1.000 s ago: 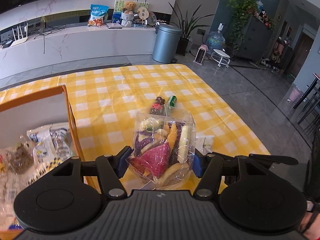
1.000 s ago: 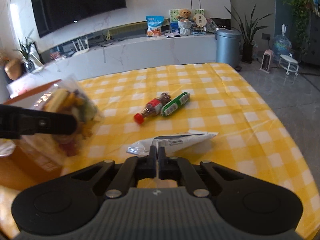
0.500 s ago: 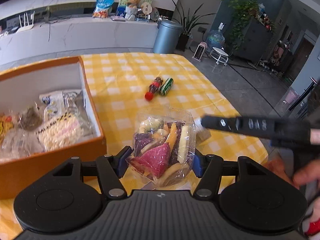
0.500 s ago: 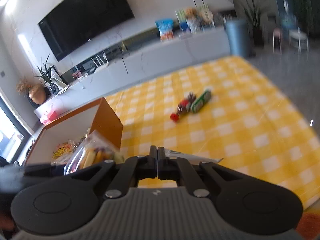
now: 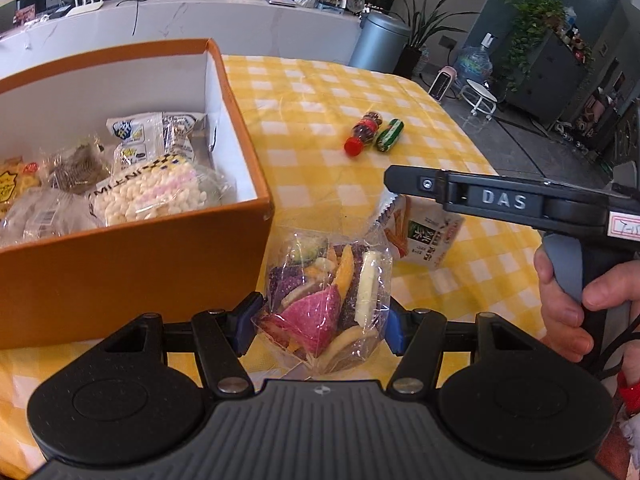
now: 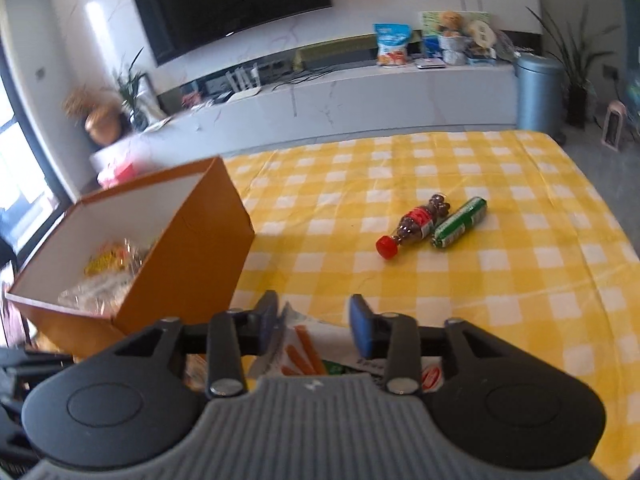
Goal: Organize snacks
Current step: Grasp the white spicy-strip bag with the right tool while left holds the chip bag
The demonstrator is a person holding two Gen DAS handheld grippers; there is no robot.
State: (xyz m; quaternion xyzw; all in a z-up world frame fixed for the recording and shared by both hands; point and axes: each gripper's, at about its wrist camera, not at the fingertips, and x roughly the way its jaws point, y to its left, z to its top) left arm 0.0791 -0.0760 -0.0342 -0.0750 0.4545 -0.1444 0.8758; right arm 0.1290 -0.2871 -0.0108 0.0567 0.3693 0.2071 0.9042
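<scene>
**Snack bag held beside the orange box**

The left gripper [image 5: 320, 326] has its jaws about half open, and they squeeze a clear bag of colourful chips [image 5: 326, 300]. The bag stands up tall between the jaws, its long side running away from them. Just left of the jaws is the orange box [image 5: 132, 268], already full of snack packs. Its tall wall stands between the bag and the inside.

Ahead and to the right, the right gripper [image 6: 314, 326] reaches across. Its jaws have just been opening and hold nothing. A white snack packet [image 6: 304, 350] lies flat on the counter [image 6: 520, 280] under them. A hand [image 5: 568, 296] grips its handle.

Farther ahead of both jaws, a small cola bottle [image 6: 416, 226] and a green tube snack [image 6: 460, 222] lie side by side, touching, both slanted.
</scene>
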